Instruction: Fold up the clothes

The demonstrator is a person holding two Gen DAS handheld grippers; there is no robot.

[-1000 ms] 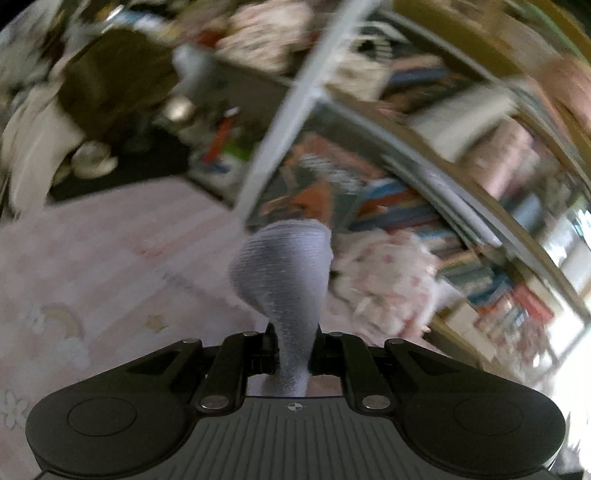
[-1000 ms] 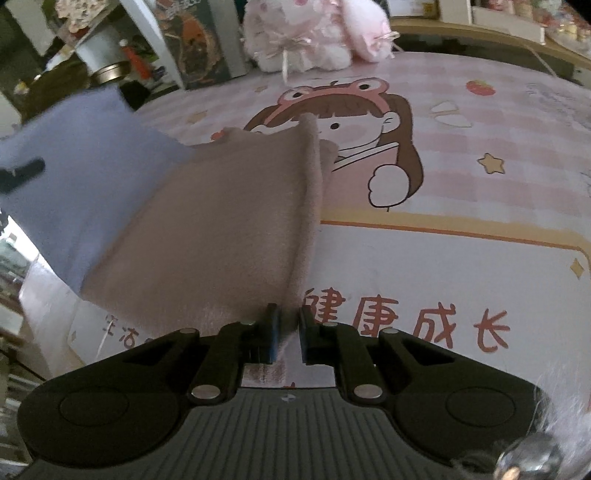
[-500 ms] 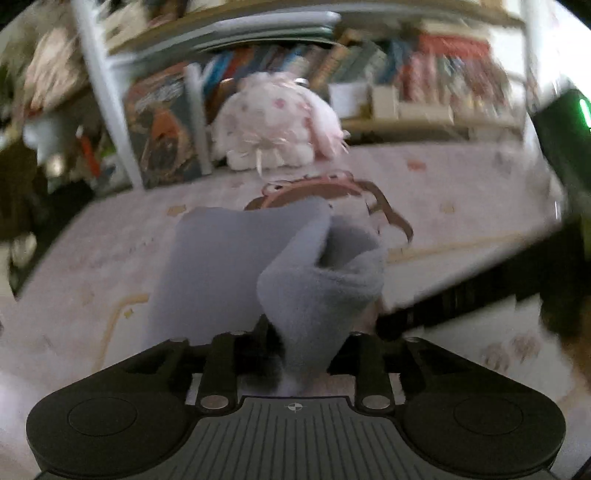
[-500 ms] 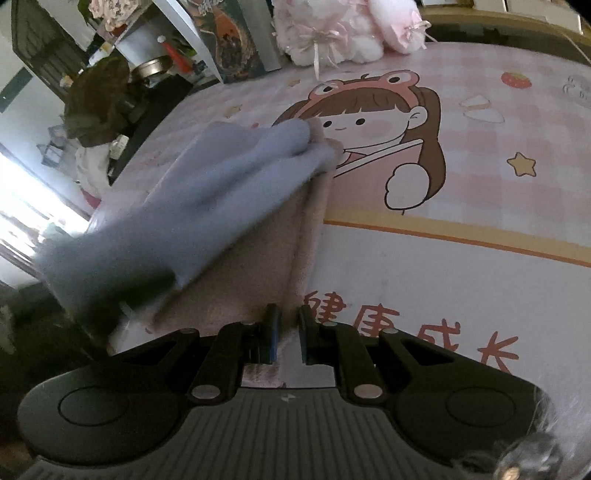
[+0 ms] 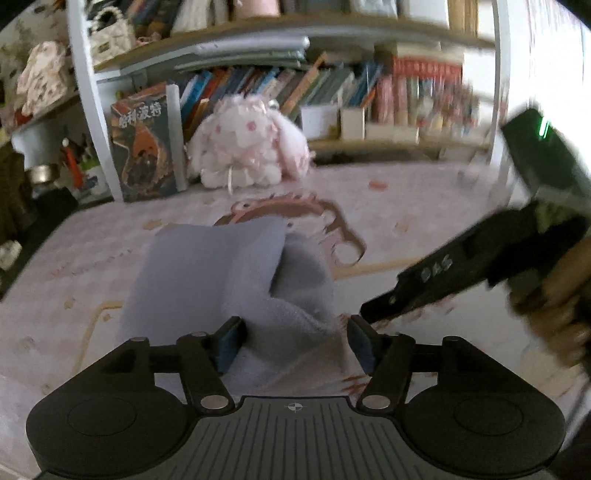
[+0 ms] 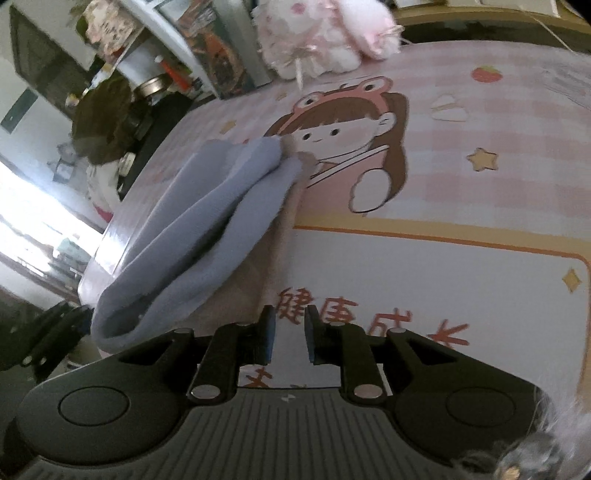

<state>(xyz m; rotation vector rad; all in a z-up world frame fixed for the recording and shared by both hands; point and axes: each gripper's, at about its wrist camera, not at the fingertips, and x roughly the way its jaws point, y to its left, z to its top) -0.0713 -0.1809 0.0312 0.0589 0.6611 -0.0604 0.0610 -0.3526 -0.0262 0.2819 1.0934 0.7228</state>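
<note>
While wide apart, left claw (image 5: 293, 341) around cloth (image 5: 221, 273)

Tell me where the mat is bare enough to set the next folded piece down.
Bare: the white panel right of the folded cloth, below the cartoon girl. Also the pink checks beside the star. Crowded: the mat's left side under the cloth, and the back edge by the plush toy.

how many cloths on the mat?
2: blue cloth folded on top, beige cloth under it showing along its right edge. More could be hidden beneath.

both wrist views low and close over the pink mat (image 5: 406, 206), shared blue cloth (image 6: 207, 236)
</note>
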